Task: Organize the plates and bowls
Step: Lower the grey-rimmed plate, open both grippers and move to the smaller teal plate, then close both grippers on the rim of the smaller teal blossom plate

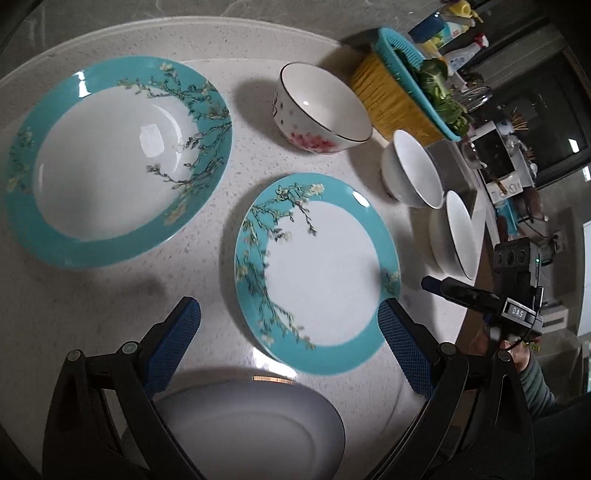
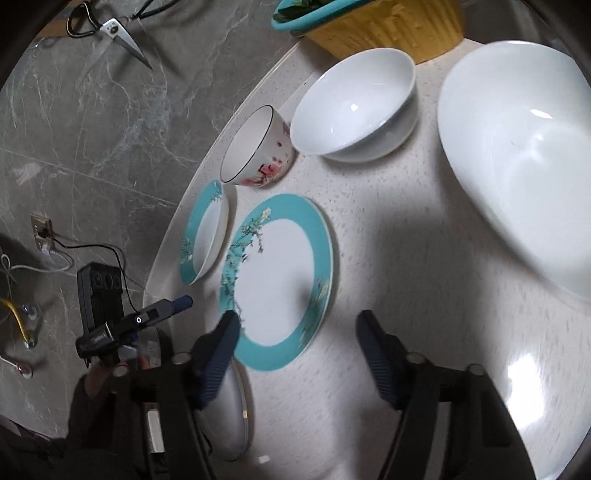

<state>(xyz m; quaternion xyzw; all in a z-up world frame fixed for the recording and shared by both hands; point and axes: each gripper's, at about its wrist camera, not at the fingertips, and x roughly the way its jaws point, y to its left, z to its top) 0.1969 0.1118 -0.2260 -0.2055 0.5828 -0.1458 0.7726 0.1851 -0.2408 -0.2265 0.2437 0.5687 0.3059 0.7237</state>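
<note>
On the white speckled counter (image 1: 110,295) lie a deep teal-rimmed blossom plate (image 1: 114,162), a flat teal-rimmed blossom plate (image 1: 321,273) and a plain white plate (image 1: 251,424) nearest me. A floral bowl (image 1: 321,107) and two white bowls (image 1: 413,166) (image 1: 458,232) stand behind. My left gripper (image 1: 288,332) is open above the white plate, near the flat plate's front rim. In the right wrist view my right gripper (image 2: 295,339) is open over the flat teal plate (image 2: 280,280), with the deep plate (image 2: 205,232), floral bowl (image 2: 258,147) and white bowls (image 2: 354,107) (image 2: 524,158) around.
A yellow basket with a teal colander of greens (image 1: 402,92) stands at the back of the counter. Scissors (image 2: 110,33) hang on the grey marble wall. The counter edge curves at the left in the right wrist view, with a wall socket and cables (image 2: 44,236) beyond.
</note>
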